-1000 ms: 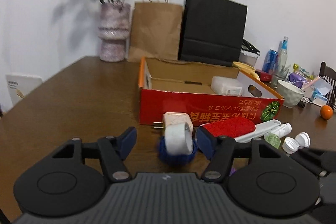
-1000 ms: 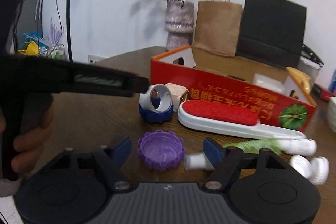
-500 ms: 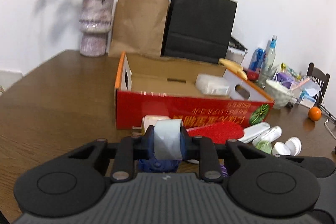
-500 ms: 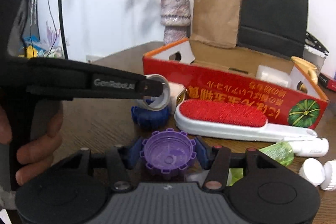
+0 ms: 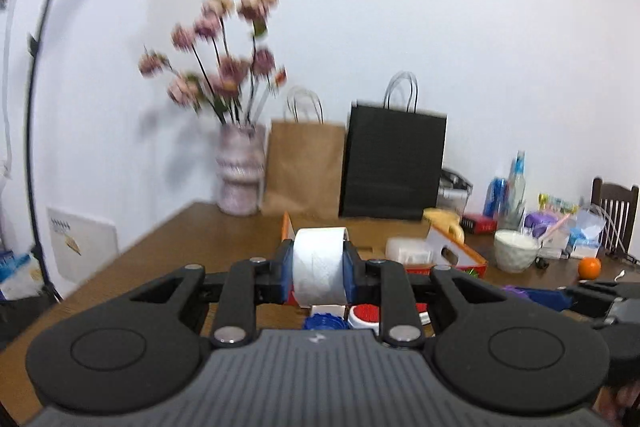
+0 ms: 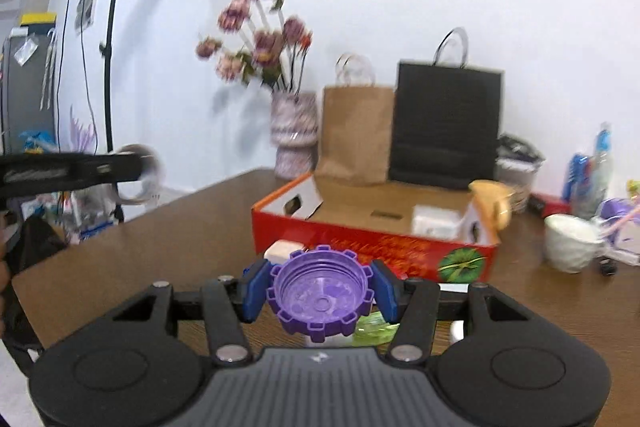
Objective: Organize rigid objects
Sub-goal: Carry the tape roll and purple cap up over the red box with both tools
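My left gripper is shut on a white tape roll and holds it raised above the table. It also shows in the right wrist view, at the far left. My right gripper is shut on a purple toothed cap, lifted in front of the red cardboard box. The box is open and holds a white container. A blue toothed cap, a red-padded white brush and a white plug lie on the table before the box.
A vase of flowers, a brown paper bag and a black paper bag stand behind the box. A white bowl, bottles and an orange crowd the right side. A green tube lies under my right gripper.
Both grippers closed on their objects and rose: the left lifted the tape roll off the blue cap, the right lifted the purple cap off the table. Both views now tilt upward.
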The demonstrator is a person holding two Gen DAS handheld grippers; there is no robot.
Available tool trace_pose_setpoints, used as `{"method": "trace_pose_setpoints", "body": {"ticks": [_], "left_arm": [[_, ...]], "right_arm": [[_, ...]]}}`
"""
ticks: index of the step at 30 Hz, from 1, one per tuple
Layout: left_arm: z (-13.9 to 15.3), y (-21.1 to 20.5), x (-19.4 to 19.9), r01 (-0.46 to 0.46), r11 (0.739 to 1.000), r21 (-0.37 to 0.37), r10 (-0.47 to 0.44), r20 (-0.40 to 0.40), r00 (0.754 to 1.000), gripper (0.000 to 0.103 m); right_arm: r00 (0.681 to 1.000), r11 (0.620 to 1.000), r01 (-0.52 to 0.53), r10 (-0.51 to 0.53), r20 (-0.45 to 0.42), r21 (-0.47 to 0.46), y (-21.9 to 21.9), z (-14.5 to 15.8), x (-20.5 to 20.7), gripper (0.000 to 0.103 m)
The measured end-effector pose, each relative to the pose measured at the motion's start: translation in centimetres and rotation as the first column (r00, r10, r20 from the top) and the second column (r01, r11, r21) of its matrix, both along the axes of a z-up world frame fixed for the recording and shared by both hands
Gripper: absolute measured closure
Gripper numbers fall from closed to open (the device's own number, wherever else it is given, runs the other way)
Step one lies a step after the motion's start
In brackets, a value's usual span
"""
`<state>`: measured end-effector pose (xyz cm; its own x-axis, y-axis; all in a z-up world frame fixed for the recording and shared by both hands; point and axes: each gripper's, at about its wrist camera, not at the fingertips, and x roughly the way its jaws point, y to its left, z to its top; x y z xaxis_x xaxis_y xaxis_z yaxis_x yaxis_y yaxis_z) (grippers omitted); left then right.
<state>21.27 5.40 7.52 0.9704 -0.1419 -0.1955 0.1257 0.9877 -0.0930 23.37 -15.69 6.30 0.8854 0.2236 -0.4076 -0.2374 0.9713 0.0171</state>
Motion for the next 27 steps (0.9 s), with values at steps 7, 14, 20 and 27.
{"method": "trace_pose_setpoints", "body": {"ticks": [7,14,20,27], "left_arm": [[1.3,0.9,-8.1,-0.049,0.999,-0.022,0.050,0.052,0.997,0.079],[1.0,1.0,-13.4,-0.106,0.994,0.008,0.105,0.054,0.993,0.079],[1.2,-0.7,-14.6,-0.039,0.998,0.053,0.034,0.090,0.995,0.079],[1.1,-1.4,-14.7,-0.022,0.999,0.045,0.018,0.084,0.996,0.079]], "right_arm": [[0.993,1.000,0.003,-0.002,0.117,-0.007,-1.9,2.7,-8.3,0.050],[0.982,0.999,-0.044,0.047,0.180,-0.024,-2.2,4.4,-14.4,0.050],[0.982,1.000,-0.003,0.003,0.187,-0.001,-2.6,4.2,-17.0,0.050],[0.985,0.999,0.017,-0.022,0.171,0.030,-3.1,3.5,-16.7,0.050]]}}
